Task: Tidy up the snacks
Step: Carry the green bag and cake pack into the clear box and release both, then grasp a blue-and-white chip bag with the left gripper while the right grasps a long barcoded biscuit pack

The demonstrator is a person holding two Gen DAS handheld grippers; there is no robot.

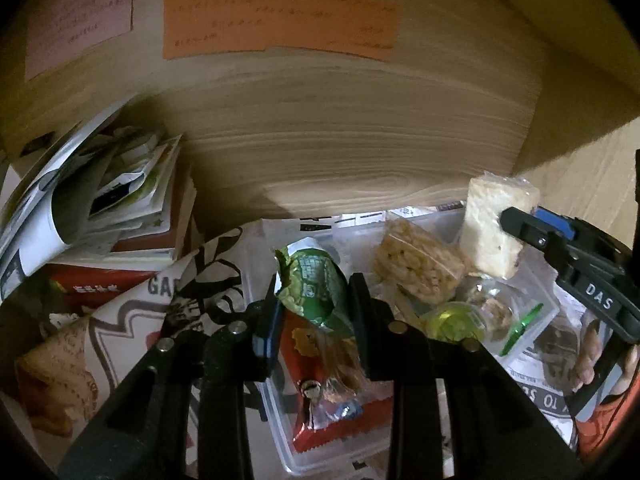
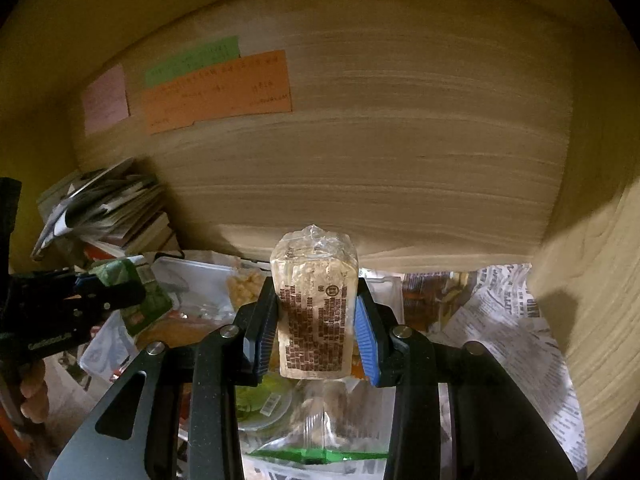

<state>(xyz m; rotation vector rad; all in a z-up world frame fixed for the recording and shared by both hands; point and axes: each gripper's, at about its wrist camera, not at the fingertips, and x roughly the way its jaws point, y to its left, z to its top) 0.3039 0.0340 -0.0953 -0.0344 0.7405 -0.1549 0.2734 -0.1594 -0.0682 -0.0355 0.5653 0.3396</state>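
My left gripper is shut on a green foil snack packet and holds it above a clear plastic container. A red snack packet lies in that container. My right gripper is shut on a pale rice cake bar in clear wrap, which also shows in the left wrist view. A second puffed rice bar and a clear bag with a green zip lie below. The left gripper with its green packet shows at the left of the right wrist view.
A wooden back wall carries orange, green and pink paper notes. A stack of books and magazines stands at the left. Newspaper covers the shelf floor at the right, by a wooden side wall.
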